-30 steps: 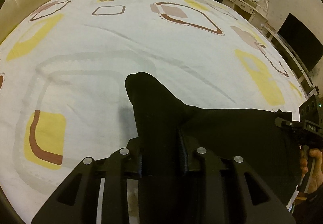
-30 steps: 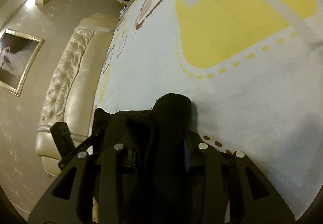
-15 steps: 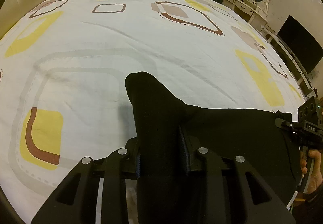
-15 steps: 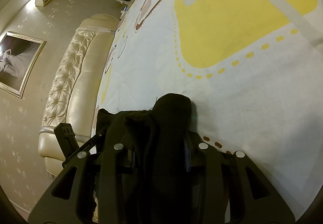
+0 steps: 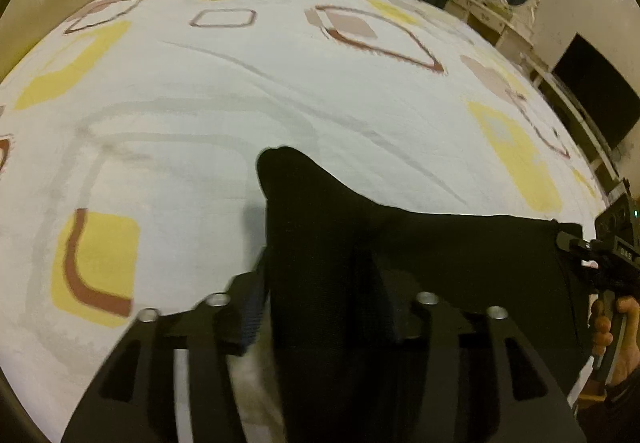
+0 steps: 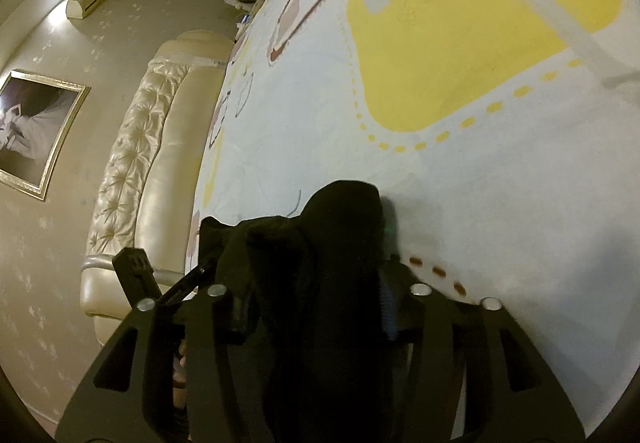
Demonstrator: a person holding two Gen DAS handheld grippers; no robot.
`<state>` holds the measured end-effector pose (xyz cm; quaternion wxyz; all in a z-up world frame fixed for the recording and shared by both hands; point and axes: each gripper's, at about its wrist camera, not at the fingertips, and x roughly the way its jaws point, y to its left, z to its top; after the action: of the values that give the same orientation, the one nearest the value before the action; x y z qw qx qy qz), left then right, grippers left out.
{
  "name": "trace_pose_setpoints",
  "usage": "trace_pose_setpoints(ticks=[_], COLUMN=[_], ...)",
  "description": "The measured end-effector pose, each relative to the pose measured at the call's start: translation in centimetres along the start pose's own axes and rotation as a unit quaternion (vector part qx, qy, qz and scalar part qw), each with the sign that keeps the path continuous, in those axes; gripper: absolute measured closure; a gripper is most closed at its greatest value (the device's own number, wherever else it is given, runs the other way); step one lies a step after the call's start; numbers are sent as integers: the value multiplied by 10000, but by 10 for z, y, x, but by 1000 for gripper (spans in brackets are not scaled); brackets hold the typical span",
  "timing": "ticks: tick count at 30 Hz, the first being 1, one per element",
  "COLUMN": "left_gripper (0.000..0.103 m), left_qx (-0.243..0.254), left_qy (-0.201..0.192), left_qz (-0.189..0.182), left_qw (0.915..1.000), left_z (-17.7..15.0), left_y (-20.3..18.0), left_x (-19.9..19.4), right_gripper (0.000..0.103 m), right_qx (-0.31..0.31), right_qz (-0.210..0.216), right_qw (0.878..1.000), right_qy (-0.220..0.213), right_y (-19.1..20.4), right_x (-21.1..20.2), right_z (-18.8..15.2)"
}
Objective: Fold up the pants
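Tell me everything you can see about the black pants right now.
The black pants are plain, dark, matte fabric, no seams or pockets discernible. Both tongs are shut on them: the left tongs pinch one bunched end and the right tongs another, each with a rounded tuft poking past the fingertips. Between them the cloth runs as a fairly straight top edge above the patterned bedsheet. Whether the lower part touches the sheet cannot be told.

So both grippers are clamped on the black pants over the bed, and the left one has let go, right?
Not quite: the left gripper is shut on the black pants too, as the left wrist view shows. The right gripper also grips them, over the bed.
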<state>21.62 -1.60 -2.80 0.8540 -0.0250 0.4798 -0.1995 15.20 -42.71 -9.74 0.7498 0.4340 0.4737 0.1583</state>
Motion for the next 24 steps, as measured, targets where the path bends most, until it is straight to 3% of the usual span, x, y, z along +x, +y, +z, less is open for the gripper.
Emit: trace_pose_setpoints(ticks=[3, 11, 15, 18, 20, 21, 22, 24], left_gripper=[29, 21, 18, 18, 19, 34, 43, 52], left_qx=[-63, -558, -1024, -1109, -1071, -1040, -1011, -997], left_qy=[-42, 227, 424, 371, 366, 372, 425, 395], left_qz=[-171, -873, -1343, -1371, -1467, -1497, -1543, -1415], left_qw=[9998, 9944, 9847, 9836, 9827, 9825, 9819, 9841], left_z=[-15, -78, -100, -105, -103, -102, -102, -101], left_y=[9, 37, 40, 32, 25, 20, 15, 10], left_x=[-24, -65, -62, -56, -54, -52, -50, -51], right_gripper=[38, 30, 30, 30, 33, 37, 55, 64], right_qx=[-50, 16, 60, -95, -86, -155, -236, -235], right_qz=[28, -10, 37, -96, -40, -121, -255, -312], right_qw=[9998, 9998, 10000, 9999, 10000, 9998, 9994, 9992], right_qy=[-182, -214, -36, -41, -14, 30, 46, 80], right_y=[7, -3, -6, 0, 4, 7, 10, 9], right_x=[-23, -70, -64, -55, -48, -43, -41, -38], right_z=[-10, -64, -88, -94, -96, -97, -98, -99])
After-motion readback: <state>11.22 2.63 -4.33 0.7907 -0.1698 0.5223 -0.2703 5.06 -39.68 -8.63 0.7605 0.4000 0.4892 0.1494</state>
